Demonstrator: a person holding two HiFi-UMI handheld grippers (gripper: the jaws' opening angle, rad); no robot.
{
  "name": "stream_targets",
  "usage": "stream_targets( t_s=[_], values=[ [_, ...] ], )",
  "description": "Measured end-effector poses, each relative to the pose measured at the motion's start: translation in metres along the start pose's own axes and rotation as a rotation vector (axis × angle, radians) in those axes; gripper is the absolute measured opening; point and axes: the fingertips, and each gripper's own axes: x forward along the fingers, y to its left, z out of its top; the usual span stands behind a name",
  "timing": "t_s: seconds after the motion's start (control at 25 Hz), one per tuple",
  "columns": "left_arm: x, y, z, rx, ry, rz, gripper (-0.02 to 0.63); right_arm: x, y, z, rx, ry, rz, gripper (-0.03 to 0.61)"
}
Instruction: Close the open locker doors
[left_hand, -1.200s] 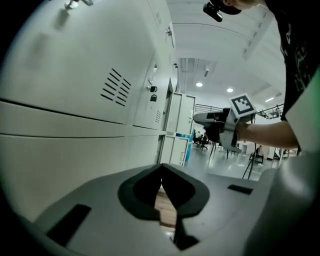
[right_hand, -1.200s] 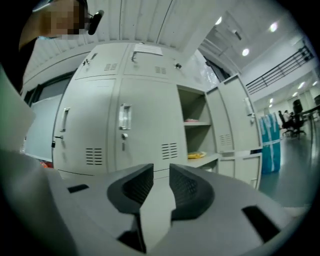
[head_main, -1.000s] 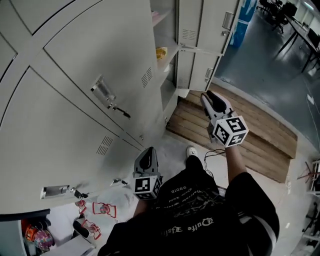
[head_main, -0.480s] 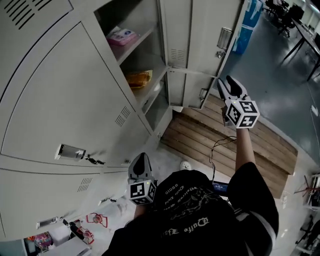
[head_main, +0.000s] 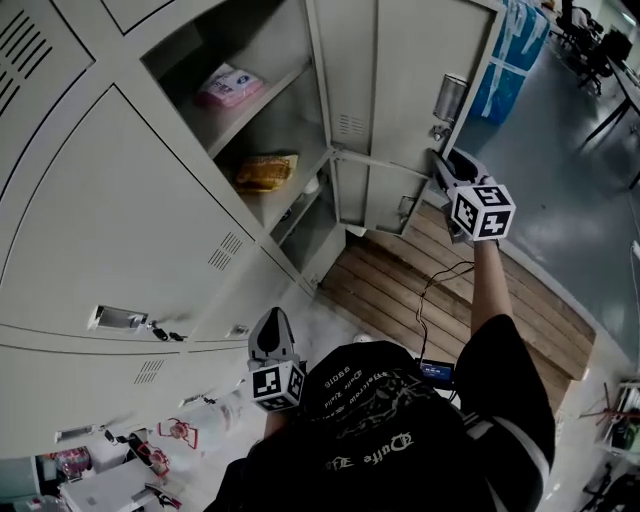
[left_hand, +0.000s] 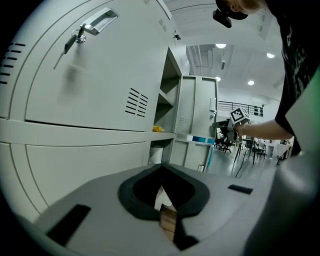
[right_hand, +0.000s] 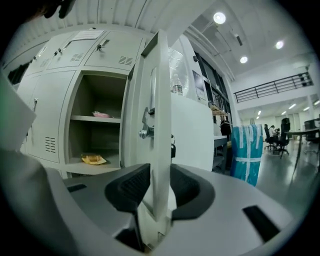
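Right hand-held gripper (head_main: 443, 160) moved onto locker door (right_hand: 161, 100) edge, jaws just closing.

**Right gripper's on the door now**
You've swung your right gripper (head_main: 446, 165) up from over the wooden pallet (head_main: 380, 285) to the edge of the open locker door (head_main: 410, 80). Its jaws have just been closing, with that edge now between them. Your head's turned toward the open shelves too.
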Motion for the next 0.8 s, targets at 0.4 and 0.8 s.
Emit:
stream_targets(
  t_s=[0.4, 0.8],
  values=[
    [0.003, -0.022, -0.011, 0.008, 0.028, -0.017, 0.008, -0.018, 0.021, -0.003, -0.037, -0.007, 0.091, 0.101],
    [0.007, -0.036, -0.018, 0.025, 0.048, -0.042, 0.008, -0.058, 0.103, -0.007, -0.110, -0.039, 0.305, 0.094]
  ],
)
